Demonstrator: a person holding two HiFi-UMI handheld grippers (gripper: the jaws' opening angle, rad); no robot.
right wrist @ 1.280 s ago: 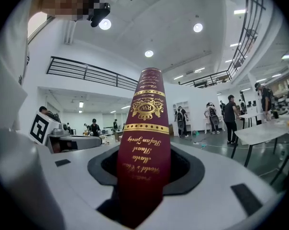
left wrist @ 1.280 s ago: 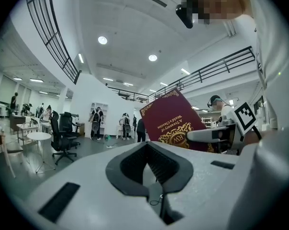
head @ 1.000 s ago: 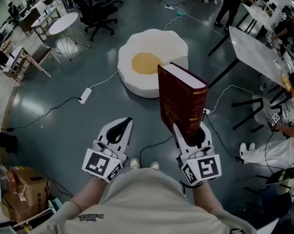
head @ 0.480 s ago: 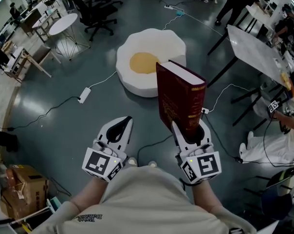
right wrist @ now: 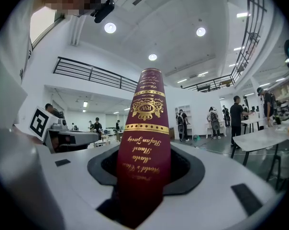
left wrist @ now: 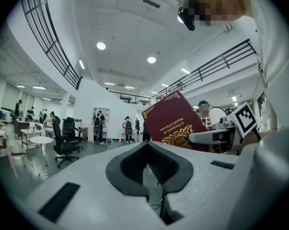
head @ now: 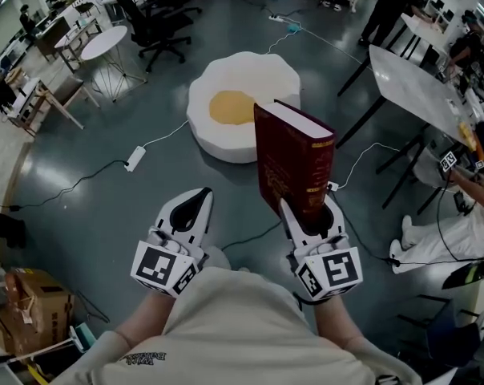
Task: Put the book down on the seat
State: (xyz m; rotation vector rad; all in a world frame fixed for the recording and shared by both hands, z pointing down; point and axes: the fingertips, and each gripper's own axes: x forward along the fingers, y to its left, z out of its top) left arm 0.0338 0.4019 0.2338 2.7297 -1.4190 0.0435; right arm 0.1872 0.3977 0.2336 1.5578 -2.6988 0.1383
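Right gripper (head: 308,212) clamps the book (head: 294,159) upright; left gripper (head: 200,197) closed.

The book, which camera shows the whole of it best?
The head view: the whole book stands upright in the right gripper. The left gripper view shows its cover; the right gripper view only its spine.

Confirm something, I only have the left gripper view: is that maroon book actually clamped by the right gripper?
Observer: Yes. The right gripper has its jaws pressed on the maroon book at the spine, holding it upright.
Operator: Where's the seat?
Observer: On the floor ahead, beyond the book: a white egg-shaped cushion seat with a yellow centre.
Operator: Any obstacles?
Observer: A white power strip lies on the floor left of the seat, apart from it.
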